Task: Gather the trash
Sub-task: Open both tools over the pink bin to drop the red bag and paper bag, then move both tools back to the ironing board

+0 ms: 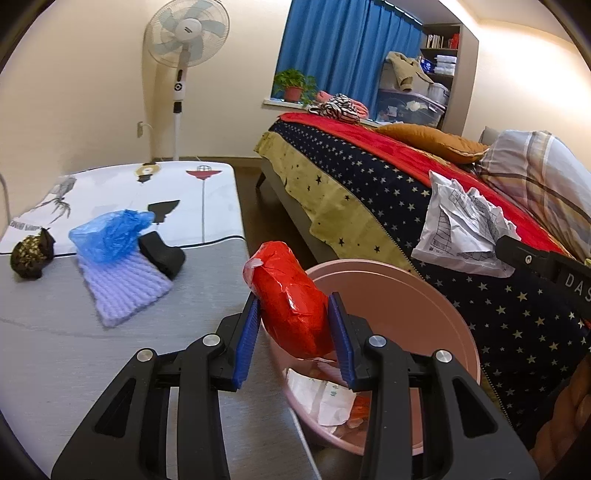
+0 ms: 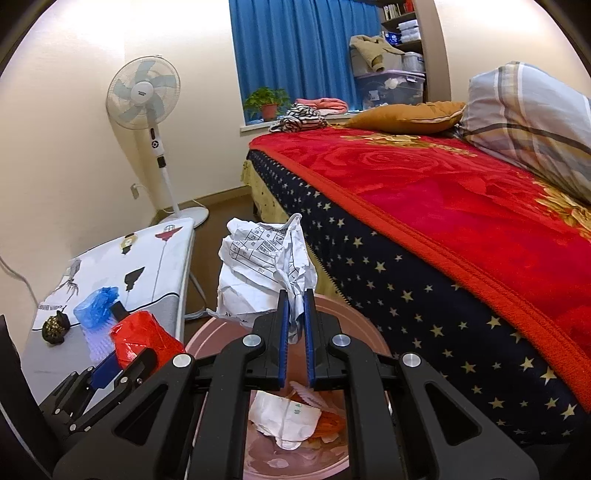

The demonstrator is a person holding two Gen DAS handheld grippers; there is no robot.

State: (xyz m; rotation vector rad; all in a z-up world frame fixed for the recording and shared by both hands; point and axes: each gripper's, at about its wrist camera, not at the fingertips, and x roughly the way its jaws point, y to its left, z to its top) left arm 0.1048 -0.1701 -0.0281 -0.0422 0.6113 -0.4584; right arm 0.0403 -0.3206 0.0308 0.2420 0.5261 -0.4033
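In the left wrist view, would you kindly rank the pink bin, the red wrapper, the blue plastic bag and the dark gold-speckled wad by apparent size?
1. pink bin
2. red wrapper, though nearness to the camera enlarges it
3. blue plastic bag
4. dark gold-speckled wad

A fan (image 1: pixel 187 35) stands by the wall past the surface's (image 1: pixel 44 332) far edge. On the surface a lilac knit (image 1: pixel 125 291) lies near the middle, a black block (image 1: pixel 162 254) touching its far corner. The bed (image 2: pixel 461 206) (red blanket over a starred sheet) carries an orange cushion (image 2: pixel 406 116) and a plaid pillow (image 2: pixel 532 125) at its far end. A potted plant (image 2: pixel 267 103) sits on the sill before blue curtains (image 2: pixel 295 48).
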